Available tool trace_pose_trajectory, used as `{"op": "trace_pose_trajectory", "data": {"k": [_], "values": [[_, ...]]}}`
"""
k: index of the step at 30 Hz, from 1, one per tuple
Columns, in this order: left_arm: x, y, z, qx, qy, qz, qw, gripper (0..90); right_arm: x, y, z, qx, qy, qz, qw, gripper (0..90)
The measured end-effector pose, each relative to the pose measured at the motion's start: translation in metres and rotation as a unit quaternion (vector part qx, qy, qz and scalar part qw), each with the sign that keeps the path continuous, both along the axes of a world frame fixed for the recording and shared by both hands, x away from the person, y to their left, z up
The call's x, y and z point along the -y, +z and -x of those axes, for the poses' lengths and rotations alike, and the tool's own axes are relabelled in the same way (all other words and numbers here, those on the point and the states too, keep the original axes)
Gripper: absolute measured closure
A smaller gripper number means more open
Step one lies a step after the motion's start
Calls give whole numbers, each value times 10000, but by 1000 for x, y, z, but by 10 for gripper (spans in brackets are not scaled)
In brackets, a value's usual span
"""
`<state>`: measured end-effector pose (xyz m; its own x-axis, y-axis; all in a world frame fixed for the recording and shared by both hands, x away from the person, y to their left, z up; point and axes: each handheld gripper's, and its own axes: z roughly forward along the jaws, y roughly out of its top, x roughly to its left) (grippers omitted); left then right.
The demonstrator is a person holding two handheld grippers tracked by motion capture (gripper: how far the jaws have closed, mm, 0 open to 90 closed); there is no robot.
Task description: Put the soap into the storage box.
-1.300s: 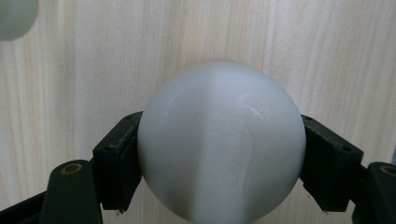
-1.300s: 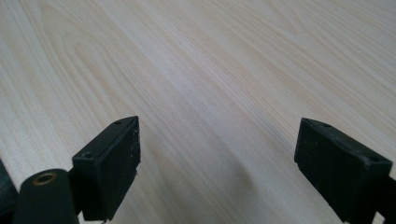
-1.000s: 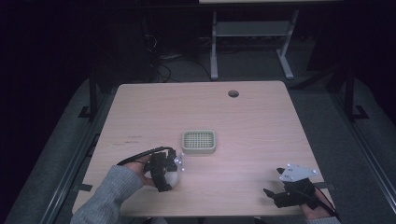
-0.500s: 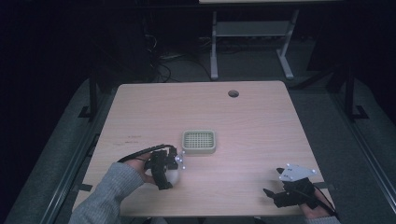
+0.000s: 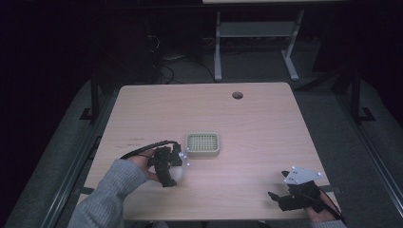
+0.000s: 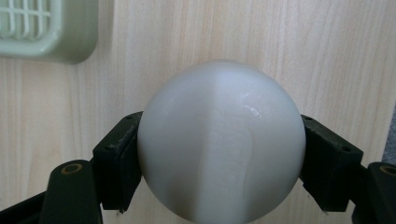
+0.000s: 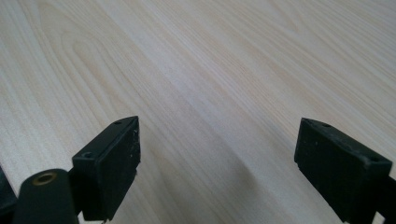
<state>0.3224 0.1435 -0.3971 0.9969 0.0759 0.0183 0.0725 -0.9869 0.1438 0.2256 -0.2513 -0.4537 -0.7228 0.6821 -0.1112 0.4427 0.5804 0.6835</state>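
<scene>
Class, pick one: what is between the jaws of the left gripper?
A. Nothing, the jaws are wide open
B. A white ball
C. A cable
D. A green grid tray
B: in the left gripper view the two black jaws of the left gripper press on either side of a white ball, with the green tray lying apart on the table.

Tray (image 5: 203, 145) on table (image 5: 266, 128), near the middle, toward the near edge. Ball (image 6: 220, 140) just beside the tray's near-left corner, between left gripper (image 5: 168, 167) jaws, over the table. Right gripper (image 5: 291, 200) at the near-right corner, well apart from tray. Hole (image 5: 237, 95) near far edge
</scene>
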Motion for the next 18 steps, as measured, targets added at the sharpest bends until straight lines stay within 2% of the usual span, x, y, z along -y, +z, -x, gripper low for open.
{"op": "trace_pose_trajectory", "data": {"k": [8, 13, 18], "values": [[9, 13, -9, 52, -96, -33, 9999, 242, 0, 0, 0, -6, 10, -10, 10000, 140], [14, 18, -13, 33, -110, 27, 9999, 242, 0, 0, 0, -6, -10, -39, 10000, 139], [20, 21, -17, 56, -129, 2, 9999, 242, -1, 0, 0, 23, 21, -20, 10000, 139]]}}
